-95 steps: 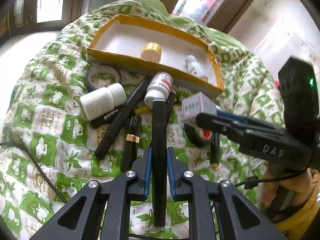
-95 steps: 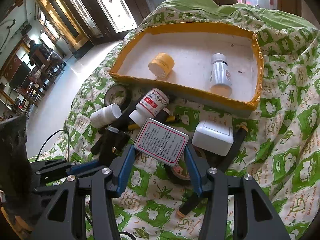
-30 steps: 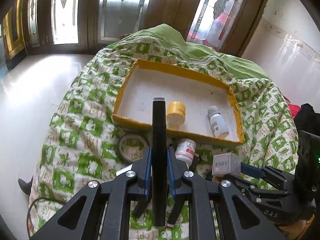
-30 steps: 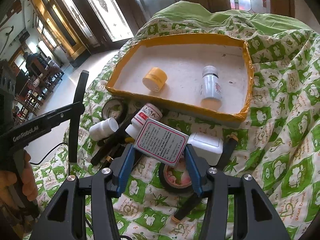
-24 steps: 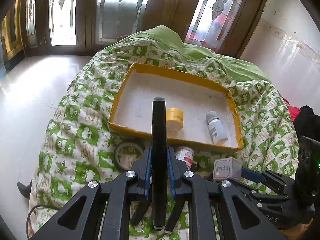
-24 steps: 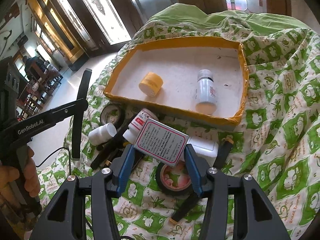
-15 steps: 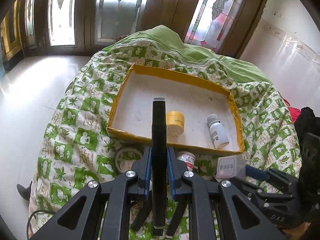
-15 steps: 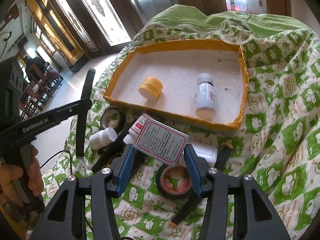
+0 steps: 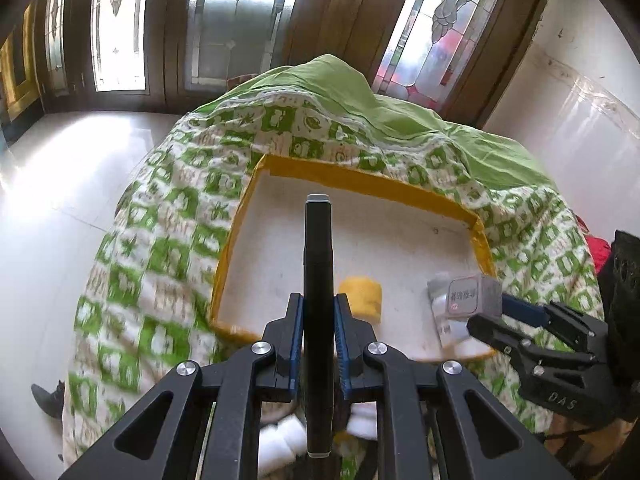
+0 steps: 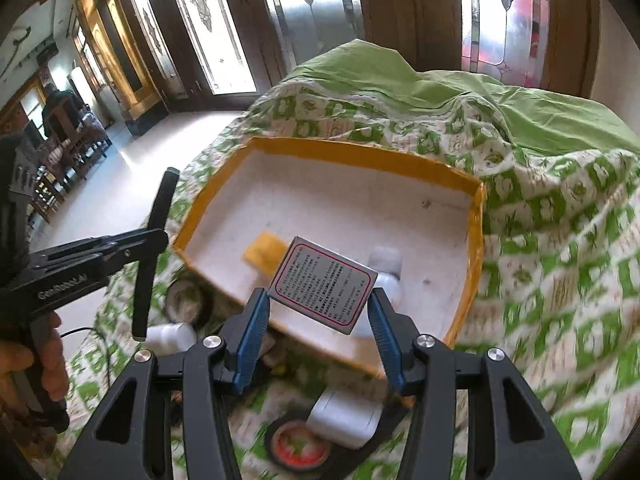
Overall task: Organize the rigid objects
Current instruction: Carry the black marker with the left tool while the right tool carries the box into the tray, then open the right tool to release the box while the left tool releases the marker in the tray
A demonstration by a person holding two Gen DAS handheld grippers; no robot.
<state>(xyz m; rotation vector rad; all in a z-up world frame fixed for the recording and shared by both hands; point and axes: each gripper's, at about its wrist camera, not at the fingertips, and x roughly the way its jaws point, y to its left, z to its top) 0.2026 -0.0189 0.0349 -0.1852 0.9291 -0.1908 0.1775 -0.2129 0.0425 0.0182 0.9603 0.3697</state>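
Note:
My left gripper is shut on a long black marker and holds it upright in the air, near the front left of the yellow-rimmed white tray. My right gripper is shut on a small grey printed box, held above the tray's front edge. The box also shows in the left wrist view, the marker in the right wrist view. A yellow cap and a white bottle lie inside the tray.
The tray rests on a green patterned quilt. In front of the tray lie a white bottle, a tape roll, a white box and a black tape roll. Bare floor lies to the left.
Both grippers have risen and moved forward toward the tray with their loads. The loose items on the quilt have dropped to the bottom of both views.

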